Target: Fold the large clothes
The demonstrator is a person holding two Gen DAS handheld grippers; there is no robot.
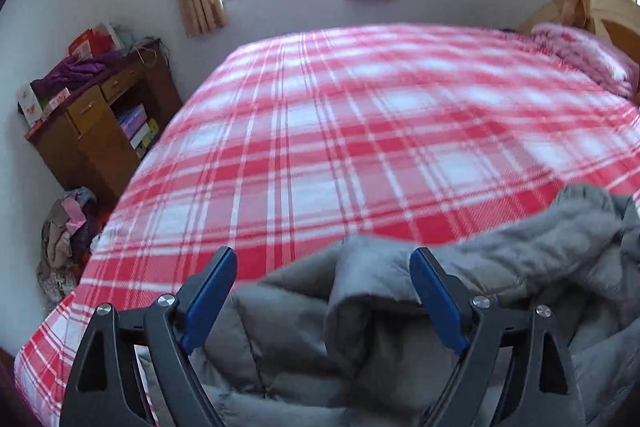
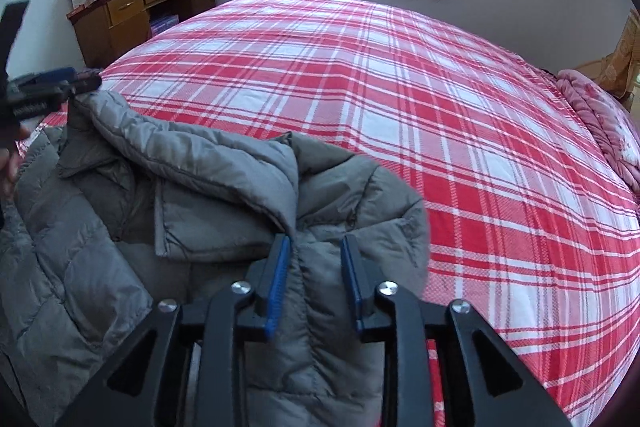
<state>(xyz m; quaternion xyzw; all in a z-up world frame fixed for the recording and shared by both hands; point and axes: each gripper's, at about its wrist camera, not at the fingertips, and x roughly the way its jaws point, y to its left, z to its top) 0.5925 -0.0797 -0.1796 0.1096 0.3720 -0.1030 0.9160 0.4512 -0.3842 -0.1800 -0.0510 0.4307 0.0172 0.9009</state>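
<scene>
A grey puffer jacket lies crumpled at the near edge of a bed with a red and white plaid sheet. My left gripper stands wide open above the jacket, and no fabric touches its blue pads. In the right wrist view the jacket spreads to the left, with a sleeve folded across it. My right gripper is partly open, with a ridge of jacket fabric lying loose between its pads. The left gripper shows at the far left, over the jacket's edge.
A wooden desk with boxes and purple cloth on top stands against the far left wall. Clothes are piled on the floor beside the bed. A pink quilt lies at the bed's right end. The plaid sheet beyond the jacket is bare.
</scene>
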